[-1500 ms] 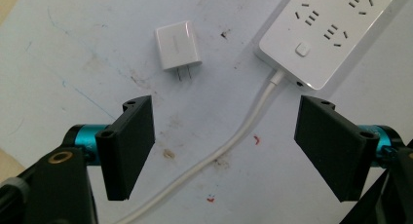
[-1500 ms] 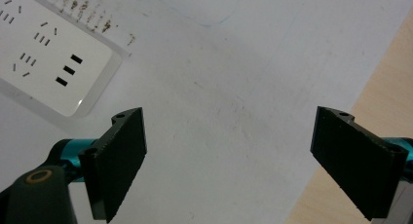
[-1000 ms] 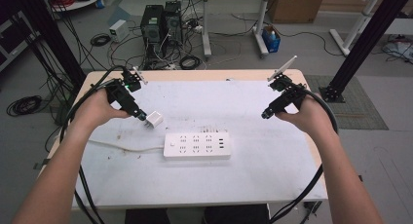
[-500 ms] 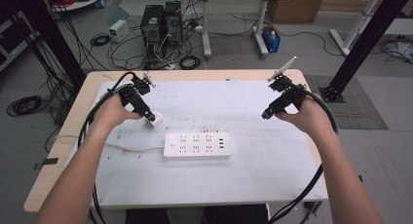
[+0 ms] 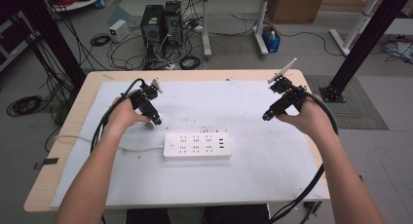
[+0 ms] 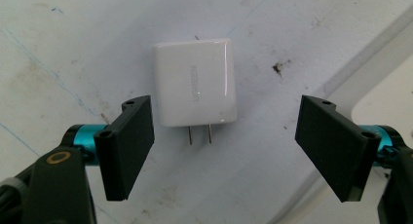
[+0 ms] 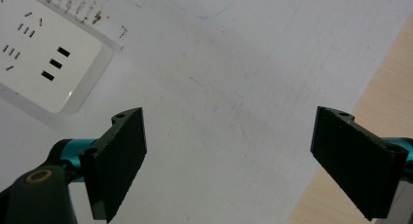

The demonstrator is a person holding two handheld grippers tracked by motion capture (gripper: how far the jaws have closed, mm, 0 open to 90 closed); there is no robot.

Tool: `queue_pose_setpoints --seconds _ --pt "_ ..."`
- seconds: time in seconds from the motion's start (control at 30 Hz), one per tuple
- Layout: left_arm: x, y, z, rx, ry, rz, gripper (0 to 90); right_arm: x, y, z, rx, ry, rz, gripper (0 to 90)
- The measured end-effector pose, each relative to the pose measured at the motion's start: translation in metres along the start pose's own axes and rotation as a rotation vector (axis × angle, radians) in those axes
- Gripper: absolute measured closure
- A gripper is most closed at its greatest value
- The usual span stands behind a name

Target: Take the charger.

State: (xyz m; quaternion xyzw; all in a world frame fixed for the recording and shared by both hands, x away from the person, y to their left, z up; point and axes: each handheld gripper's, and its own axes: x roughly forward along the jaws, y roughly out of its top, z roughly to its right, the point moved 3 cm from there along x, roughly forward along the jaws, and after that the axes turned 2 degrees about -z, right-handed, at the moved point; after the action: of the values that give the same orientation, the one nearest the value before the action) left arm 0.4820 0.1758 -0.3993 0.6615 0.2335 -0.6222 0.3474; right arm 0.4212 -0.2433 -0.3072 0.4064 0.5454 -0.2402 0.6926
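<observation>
- High view: the left gripper (image 5: 157,121) is low over the white sheet (image 5: 243,170) that covers the table (image 5: 73,112), toward the table's left edge and about midway between its far and near edges. Its tip is at a small white charger (image 5: 152,123) that lies on the sheet, just beyond the far left corner of the white power strip (image 5: 197,146). The strip lies near the middle of the table, and its cord runs off toward the left edge.
- High view: the right gripper (image 5: 267,117) hangs above the sheet toward the right edge, well apart from the strip.
- Left gripper view: the charger (image 6: 196,83) lies flat on the sheet, its two metal prongs (image 6: 199,135) pointing back toward the camera. The left gripper (image 6: 224,146) is spread wide. One jaw is just beside the charger's lower corner; whether it touches I cannot tell. The other is well clear, so nothing is gripped.
- Right gripper view: the right gripper (image 7: 229,151) is spread wide over bare sheet, holding nothing. A corner of the power strip (image 7: 44,63) lies at upper left, and the table's wooden edge (image 7: 389,78) shows at right.
</observation>
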Motion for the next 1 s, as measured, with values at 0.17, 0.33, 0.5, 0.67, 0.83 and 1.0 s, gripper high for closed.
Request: queue_pose_setpoints --seconds 0.17,0.33,0.5,0.67,0.83,1.0 --pt "0.013 0.003 -0.002 -0.002 0.007 -0.027 22.2 0.001 -0.001 0.0 0.0 0.002 0.0 12.5" --pt "0.023 0.004 -0.007 -0.014 0.022 -0.039 22.2 0.004 -0.003 0.001 -0.001 0.001 -0.008 12.6" --pt "0.028 0.005 -0.009 -0.017 0.041 -0.053 22.2 0.005 -0.005 0.002 0.003 0.002 -0.01 12.5" --pt "0.033 0.006 -0.011 -0.025 0.034 -0.056 25.4 0.006 -0.006 0.003 0.007 0.005 -0.009 12.6" --pt "0.035 0.006 -0.011 -0.019 0.035 -0.062 27.6 0.006 -0.007 0.003 0.005 0.003 -0.012 12.6" --pt "0.037 0.006 -0.012 -0.028 0.034 -0.059 34.8 0.006 -0.007 0.003 0.006 0.005 -0.007 12.6"
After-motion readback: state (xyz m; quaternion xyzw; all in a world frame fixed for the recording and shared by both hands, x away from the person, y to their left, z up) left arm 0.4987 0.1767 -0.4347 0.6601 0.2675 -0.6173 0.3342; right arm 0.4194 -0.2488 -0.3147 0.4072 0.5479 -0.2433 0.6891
